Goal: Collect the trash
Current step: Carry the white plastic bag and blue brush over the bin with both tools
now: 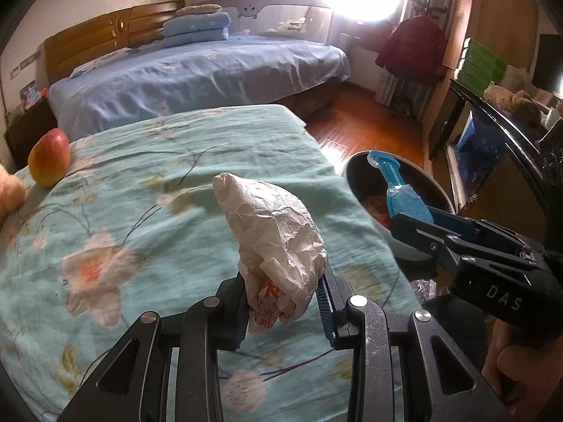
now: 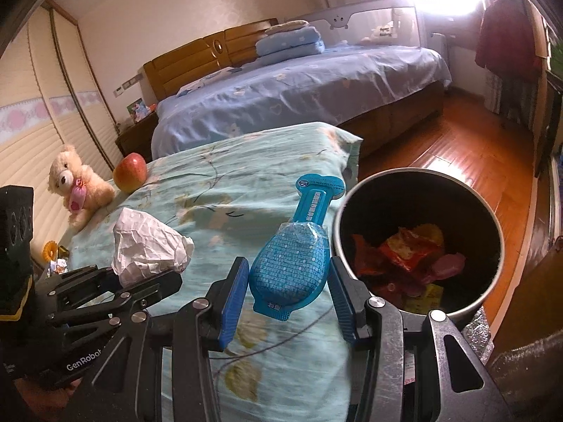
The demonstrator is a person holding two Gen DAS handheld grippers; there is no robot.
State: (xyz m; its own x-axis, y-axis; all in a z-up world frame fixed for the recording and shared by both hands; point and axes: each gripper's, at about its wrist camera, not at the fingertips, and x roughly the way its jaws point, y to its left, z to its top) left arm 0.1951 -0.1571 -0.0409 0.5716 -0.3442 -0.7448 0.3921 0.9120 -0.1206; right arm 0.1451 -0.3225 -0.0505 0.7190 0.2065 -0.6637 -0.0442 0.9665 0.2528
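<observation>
The crumpled white paper wrapper (image 1: 278, 235) carries red printed characters near its lower end. The bright blue plastic blister pack (image 2: 292, 263) has a fine dotted pattern and white lettering. The bedspread (image 1: 147, 211) is pale turquoise with pink-and-white blossoms and dark thin branches. The apple (image 2: 130, 172) is red fading to yellow. The round bin (image 2: 418, 179) is black inside with a grey rim, and holds red, yellow and pink wrappers (image 2: 408, 256).

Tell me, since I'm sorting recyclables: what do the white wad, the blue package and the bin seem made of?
White wad: thin matte paper, going by its sharp creases and red print. Blue package: glossy plastic film over a printed card, judging by the clear blister's glare. Bin: probably plastic or painted metal, with a pale smooth rim and dark inside; the look leaves it open.
</observation>
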